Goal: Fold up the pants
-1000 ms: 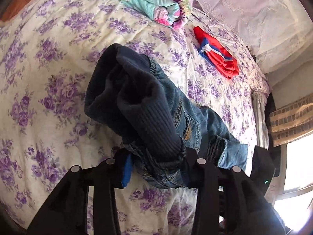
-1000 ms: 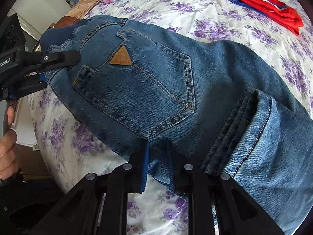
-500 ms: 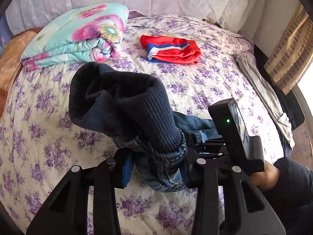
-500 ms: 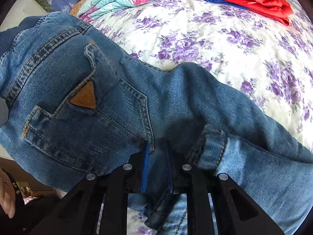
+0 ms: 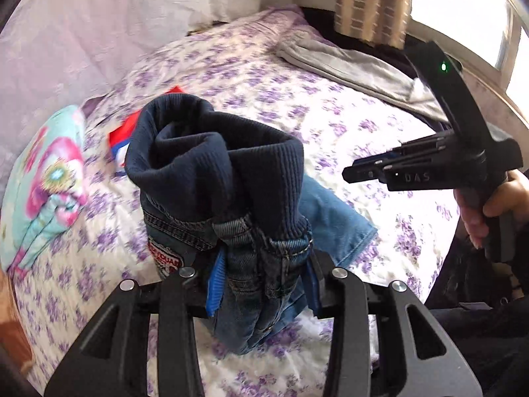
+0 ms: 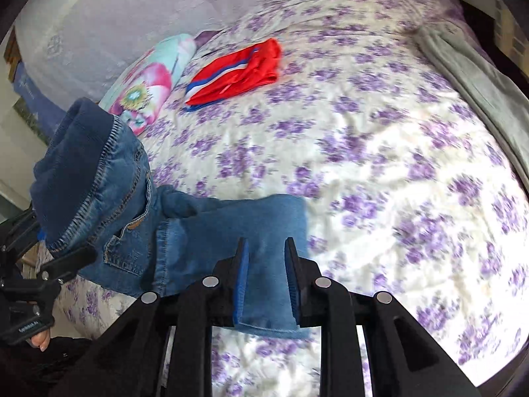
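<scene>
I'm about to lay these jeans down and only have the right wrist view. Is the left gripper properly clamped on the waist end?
Observer: Yes. In the left wrist view the left gripper is shut on the bunched top of the jeans, with the dark ribbed waistband standing up past its pads.
Operator: And my right gripper, is the leg pinched in it?
Observer: It seems not. Seen side-on from there, the right gripper sits apart from the leg. Its jaws have just been opening, and no cloth shows between them.
</scene>
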The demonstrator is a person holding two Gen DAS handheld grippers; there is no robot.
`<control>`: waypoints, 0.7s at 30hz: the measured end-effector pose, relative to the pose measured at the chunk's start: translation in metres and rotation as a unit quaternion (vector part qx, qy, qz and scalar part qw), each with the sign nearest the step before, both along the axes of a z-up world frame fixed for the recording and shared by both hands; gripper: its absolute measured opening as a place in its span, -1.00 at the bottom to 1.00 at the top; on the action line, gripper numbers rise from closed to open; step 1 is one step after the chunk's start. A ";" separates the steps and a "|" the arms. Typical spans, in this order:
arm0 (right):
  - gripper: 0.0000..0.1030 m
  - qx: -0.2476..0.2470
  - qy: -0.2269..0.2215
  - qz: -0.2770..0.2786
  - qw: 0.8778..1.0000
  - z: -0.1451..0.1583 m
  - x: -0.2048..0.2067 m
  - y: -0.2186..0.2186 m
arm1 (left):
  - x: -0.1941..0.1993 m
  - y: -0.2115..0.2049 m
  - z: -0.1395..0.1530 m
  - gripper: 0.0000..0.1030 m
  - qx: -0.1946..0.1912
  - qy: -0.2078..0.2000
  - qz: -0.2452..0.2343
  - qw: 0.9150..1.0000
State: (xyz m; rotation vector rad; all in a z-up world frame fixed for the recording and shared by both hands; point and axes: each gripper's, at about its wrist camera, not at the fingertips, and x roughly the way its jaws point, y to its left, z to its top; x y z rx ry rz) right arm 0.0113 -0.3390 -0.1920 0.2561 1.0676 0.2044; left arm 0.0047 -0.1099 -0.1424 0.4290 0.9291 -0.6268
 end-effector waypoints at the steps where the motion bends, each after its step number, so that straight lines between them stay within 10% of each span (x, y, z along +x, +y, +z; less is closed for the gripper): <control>1: -0.54 0.000 0.006 -0.016 1.000 -0.007 -0.007 -0.008 | 0.004 -0.016 -0.013 -0.25 -0.001 0.022 -0.016 1.000; 5: -0.54 0.000 0.034 -0.058 0.998 -0.026 -0.024 -0.029 | 0.019 -0.069 -0.103 -0.24 0.054 0.106 -0.047 0.992; 21: -0.39 0.010 -0.024 0.028 0.999 0.031 0.035 -0.009 | 0.010 -0.070 -0.099 -0.24 0.063 0.078 -0.044 0.994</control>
